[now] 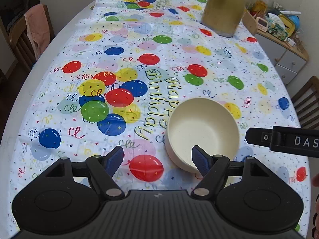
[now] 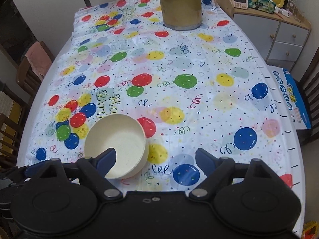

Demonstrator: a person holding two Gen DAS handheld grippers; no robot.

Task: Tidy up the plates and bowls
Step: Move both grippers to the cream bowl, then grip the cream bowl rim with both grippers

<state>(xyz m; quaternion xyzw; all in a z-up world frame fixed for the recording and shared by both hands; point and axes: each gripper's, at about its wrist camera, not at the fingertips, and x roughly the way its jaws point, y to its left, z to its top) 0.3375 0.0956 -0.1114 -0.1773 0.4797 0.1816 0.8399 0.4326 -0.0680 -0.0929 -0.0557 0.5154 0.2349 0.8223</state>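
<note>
A single cream bowl [image 1: 203,127] [image 2: 119,139] stands upright and empty on the balloon-print tablecloth [image 1: 111,45] [image 2: 179,59], near the table's front edge. My left gripper [image 1: 158,159] is open; its right finger [image 1: 200,162] overlaps the bowl's near rim while the left finger stands over the cloth. My right gripper [image 2: 156,159] is open too. Its left finger [image 2: 106,159] reaches over the bowl's inside, and the bowl's right wall lies between the jaws with no pad pressing on it. One finger of the right gripper [image 1: 279,139] also shows beside the bowl in the left wrist view.
A gold jug [image 1: 223,10] [image 2: 181,4] stands at the far end of the table. Wooden chairs [image 1: 26,37] [image 2: 30,69] flank the left side, another chair [image 1: 307,103] the right. A cluttered cabinet [image 2: 279,29] and a blue box [image 2: 295,99] sit to the right.
</note>
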